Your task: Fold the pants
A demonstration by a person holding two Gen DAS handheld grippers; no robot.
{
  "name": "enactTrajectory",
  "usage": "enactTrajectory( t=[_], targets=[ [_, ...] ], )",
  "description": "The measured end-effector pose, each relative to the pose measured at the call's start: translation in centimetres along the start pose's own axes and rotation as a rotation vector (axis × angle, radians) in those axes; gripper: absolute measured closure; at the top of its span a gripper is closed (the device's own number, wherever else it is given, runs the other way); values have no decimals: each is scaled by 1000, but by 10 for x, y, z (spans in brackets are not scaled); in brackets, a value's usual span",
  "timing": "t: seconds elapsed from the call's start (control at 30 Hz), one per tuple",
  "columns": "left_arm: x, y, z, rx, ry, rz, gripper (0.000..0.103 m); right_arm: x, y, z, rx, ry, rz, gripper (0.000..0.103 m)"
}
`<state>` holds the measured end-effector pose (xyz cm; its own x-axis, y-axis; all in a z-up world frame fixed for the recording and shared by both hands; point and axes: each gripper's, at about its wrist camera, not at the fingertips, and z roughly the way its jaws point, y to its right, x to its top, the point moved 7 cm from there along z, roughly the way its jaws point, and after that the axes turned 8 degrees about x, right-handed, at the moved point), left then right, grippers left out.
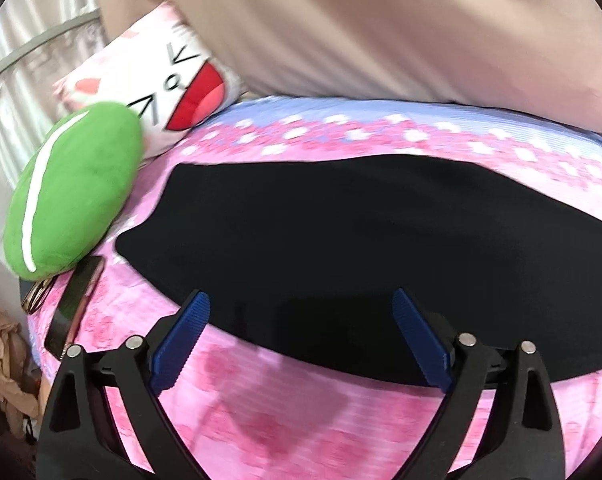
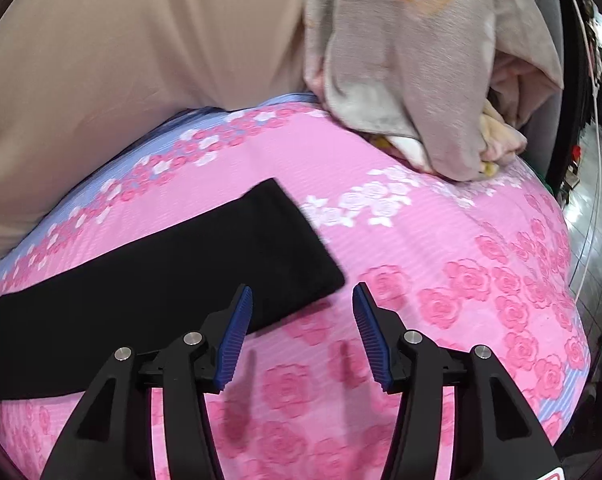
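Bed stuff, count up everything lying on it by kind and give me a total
Black pants: 1
Pillows, green and cat-face: 2
Phone: 1
Glasses: 1
Grey blanket pile: 1
Total: 6

1. The left tool (image 1: 301, 300) is spread wide, its blue ribbed pads (image 1: 179, 344) slanting outward toward 11 and 1 o'clock, nothing between them.
2. Its black finger arms rise from the 6 o'clock edge of the left wrist view, each carrying two silver pivot pins.
3. The right tool (image 2: 302, 294) is parted too, though more narrowly, with its blue pads (image 2: 233, 340) nearer upright and nothing gripped.
4. Its black arms likewise enter from 6 o'clock in the right wrist view and point toward 12 o'clock.
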<state>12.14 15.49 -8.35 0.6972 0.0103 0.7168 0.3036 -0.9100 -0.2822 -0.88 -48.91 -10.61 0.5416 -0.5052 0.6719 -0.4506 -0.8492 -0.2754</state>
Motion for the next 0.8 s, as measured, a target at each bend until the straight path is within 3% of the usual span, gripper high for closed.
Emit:
enactTrajectory(
  t=[0.23, 0.37, 0.53, 0.63, 0.7, 0.77, 0.8],
  targets=[
    [-2, 53, -25, -44, 10, 62, 11, 7, 33, 24, 109, -63, 82, 46],
    [-8, 71, -32, -50, 8, 97, 10, 5, 31, 46, 169, -106, 104, 45],
    [-14, 82, -34, -57, -2, 126, 10, 9, 20, 56, 178, -107, 84, 42],
    [-15, 83, -33, -61, -7, 127, 10, 10, 12, 60, 183, -116, 64, 50],
    [-15, 80, -32, -66, -9, 120, 10, 9, 6, 62, 163, -120, 42, 69],
    [-15, 77, -32, -71, -9, 113, 10, 9, 3, 63, 175, -123, 45, 70],
    [-15, 75, -32, -71, -9, 111, 10, 9, 3, 62, 172, -120, 48, 76]
  ],
)
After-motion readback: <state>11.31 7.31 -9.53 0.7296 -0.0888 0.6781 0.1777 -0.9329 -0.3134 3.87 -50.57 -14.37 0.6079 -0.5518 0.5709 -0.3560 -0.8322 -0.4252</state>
